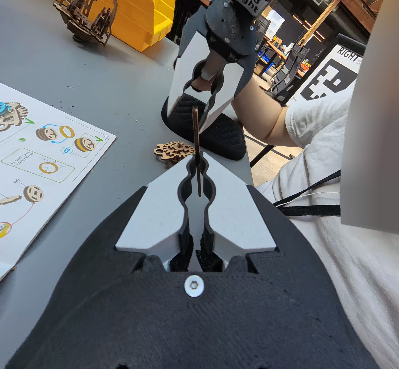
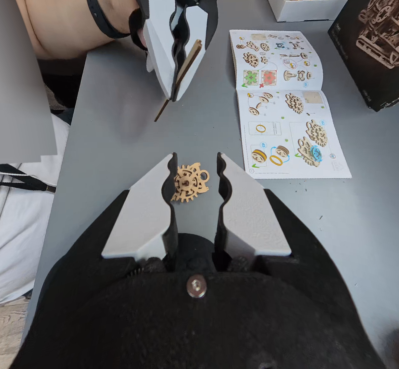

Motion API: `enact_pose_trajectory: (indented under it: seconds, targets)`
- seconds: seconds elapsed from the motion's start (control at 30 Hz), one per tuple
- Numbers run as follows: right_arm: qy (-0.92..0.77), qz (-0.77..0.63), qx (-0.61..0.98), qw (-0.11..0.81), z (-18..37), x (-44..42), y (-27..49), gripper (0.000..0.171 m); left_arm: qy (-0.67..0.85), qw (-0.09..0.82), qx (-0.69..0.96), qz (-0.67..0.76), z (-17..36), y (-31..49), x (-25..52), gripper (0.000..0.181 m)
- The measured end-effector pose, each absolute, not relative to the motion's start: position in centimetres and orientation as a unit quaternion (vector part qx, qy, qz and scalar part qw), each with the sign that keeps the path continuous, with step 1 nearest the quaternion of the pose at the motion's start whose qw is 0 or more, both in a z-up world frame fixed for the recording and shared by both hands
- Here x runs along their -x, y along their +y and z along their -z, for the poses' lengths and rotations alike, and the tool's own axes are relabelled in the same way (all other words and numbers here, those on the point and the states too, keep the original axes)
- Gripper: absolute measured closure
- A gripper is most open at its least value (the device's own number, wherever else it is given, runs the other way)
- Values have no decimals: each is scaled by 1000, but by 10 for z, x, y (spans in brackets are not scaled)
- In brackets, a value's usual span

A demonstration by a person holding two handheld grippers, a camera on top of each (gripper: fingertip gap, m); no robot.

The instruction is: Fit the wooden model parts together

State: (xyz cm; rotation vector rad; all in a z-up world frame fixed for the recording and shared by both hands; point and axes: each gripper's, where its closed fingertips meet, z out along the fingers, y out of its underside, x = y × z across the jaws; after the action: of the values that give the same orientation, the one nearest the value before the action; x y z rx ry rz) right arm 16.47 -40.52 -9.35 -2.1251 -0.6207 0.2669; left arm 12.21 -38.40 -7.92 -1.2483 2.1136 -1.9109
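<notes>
Currently, a flat strip is clamped edge-on in the left tongs. The right tongs are held wide, empty, above the gear on the worktop. At 12 o'clock of the gear, the strip is held well apart; joining is judged not yet done.

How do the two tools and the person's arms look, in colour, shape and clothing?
Both the left tool and the right tool have a black textured body, two white wedge-shaped fingers with wavy black inner pads, and one silver screw. The person wears a white short-sleeved shirt and a black wristband.
</notes>
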Motion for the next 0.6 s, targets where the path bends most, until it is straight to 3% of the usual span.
enact_pose_trajectory:
  seconds: [0.13,0.6]
  targets:
    - [-245,-92,846,465,113,-162,-424,160,679,5,408,610,85,-384,-123,181]
    - [-367,-159,823,403,129,-162,-429,160,687,-21,418,594,102,-388,-126,181]
